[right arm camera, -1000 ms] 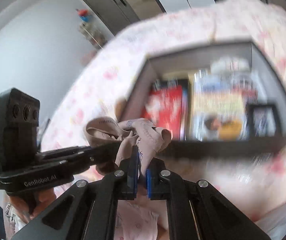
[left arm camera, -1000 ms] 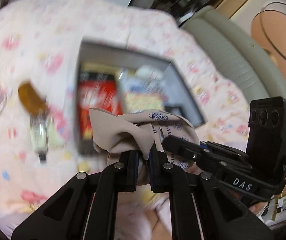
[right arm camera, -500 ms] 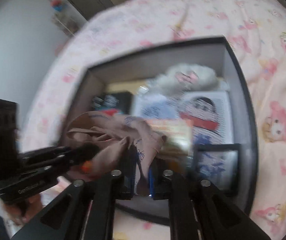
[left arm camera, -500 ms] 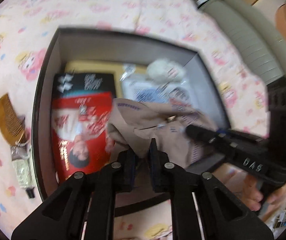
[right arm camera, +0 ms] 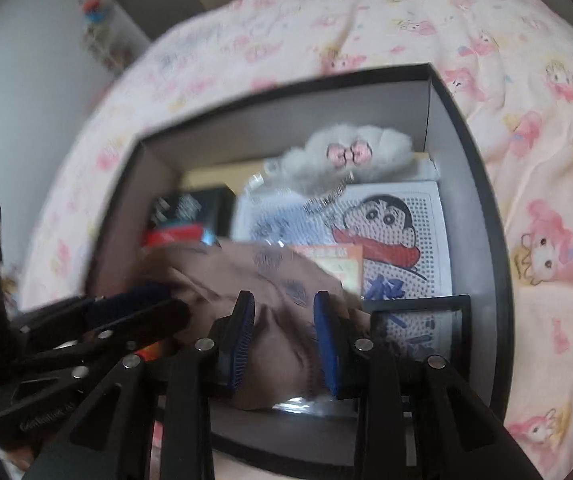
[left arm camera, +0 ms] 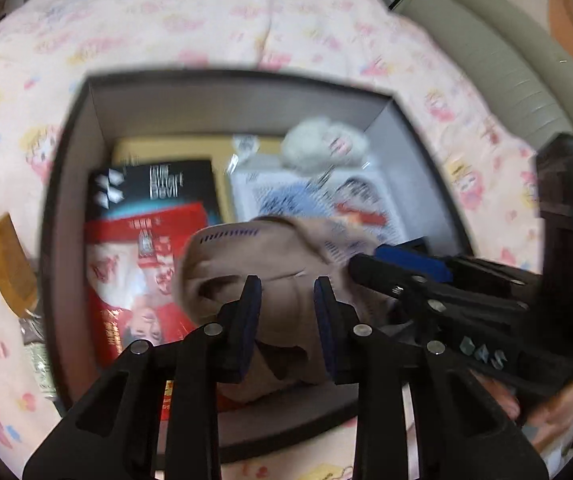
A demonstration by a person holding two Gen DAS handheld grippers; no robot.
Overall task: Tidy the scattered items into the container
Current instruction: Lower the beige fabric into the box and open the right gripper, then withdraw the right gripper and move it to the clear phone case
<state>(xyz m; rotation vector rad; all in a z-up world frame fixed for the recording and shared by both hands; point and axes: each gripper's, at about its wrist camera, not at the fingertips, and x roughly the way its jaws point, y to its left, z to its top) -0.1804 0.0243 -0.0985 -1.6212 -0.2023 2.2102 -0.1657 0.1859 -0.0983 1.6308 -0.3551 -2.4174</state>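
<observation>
A beige printed cloth (left arm camera: 282, 280) lies inside the dark box (left arm camera: 222, 92), on top of a red book (left arm camera: 134, 276) and other items. It also shows in the right wrist view (right arm camera: 270, 304). My left gripper (left arm camera: 286, 292) is open, its fingers standing on either side of the cloth. My right gripper (right arm camera: 284, 308) is open too, fingers spread around the same cloth over the box (right arm camera: 470, 168). Each gripper shows in the other's view, beside the cloth.
The box holds a cartoon-print card (right arm camera: 386, 232), a fluffy white hair clip (right arm camera: 350, 152) and a small black box (right arm camera: 422, 328). A wooden comb (left arm camera: 10, 268) and a tube (left arm camera: 36, 356) lie on the pink cartoon bedspread (left arm camera: 206, 16) left of the box.
Both grippers carried the cloth over and down into the box, then opened. The cloth now rests on the items in the box.
</observation>
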